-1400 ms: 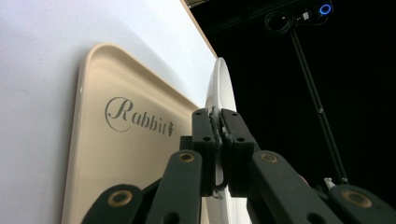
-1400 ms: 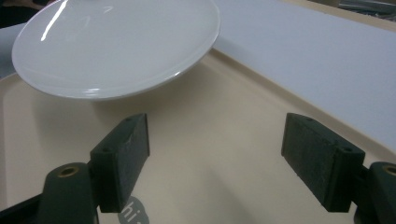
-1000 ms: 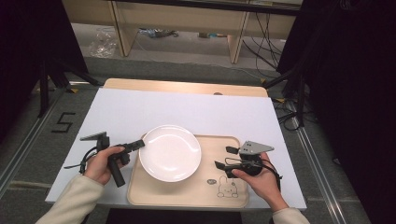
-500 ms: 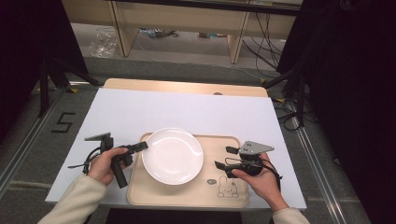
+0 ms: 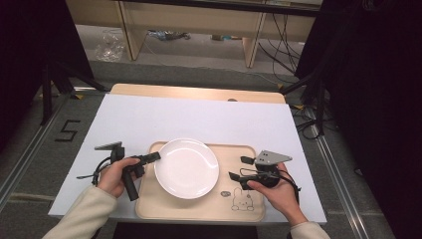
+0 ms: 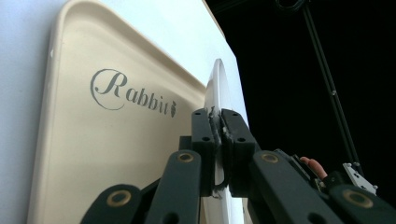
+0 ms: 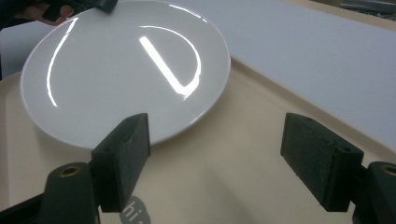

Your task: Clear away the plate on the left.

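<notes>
A white round plate (image 5: 186,168) lies over the beige tray (image 5: 199,211) near the table's front edge. My left gripper (image 5: 155,157) is shut on the plate's left rim. In the left gripper view the jaws pinch the thin rim (image 6: 217,84) edge-on, above the tray's "Rabbit" lettering (image 6: 133,93). My right gripper (image 5: 239,168) hovers open over the tray's right part, just right of the plate. In the right gripper view its pads (image 7: 123,154) stand wide apart with only bare tray (image 7: 233,163) between them, and the plate (image 7: 116,70) lies just beyond.
The tray sits on a white table cover (image 5: 199,119), with a wooden table edge (image 5: 199,92) at the back. A rabbit drawing (image 5: 242,199) marks the tray's near right corner. Cables and shelving legs lie on the floor beyond.
The plate and my left gripper have shifted a little to the right and toward the near edge over the tray. The right gripper has stayed put.
</notes>
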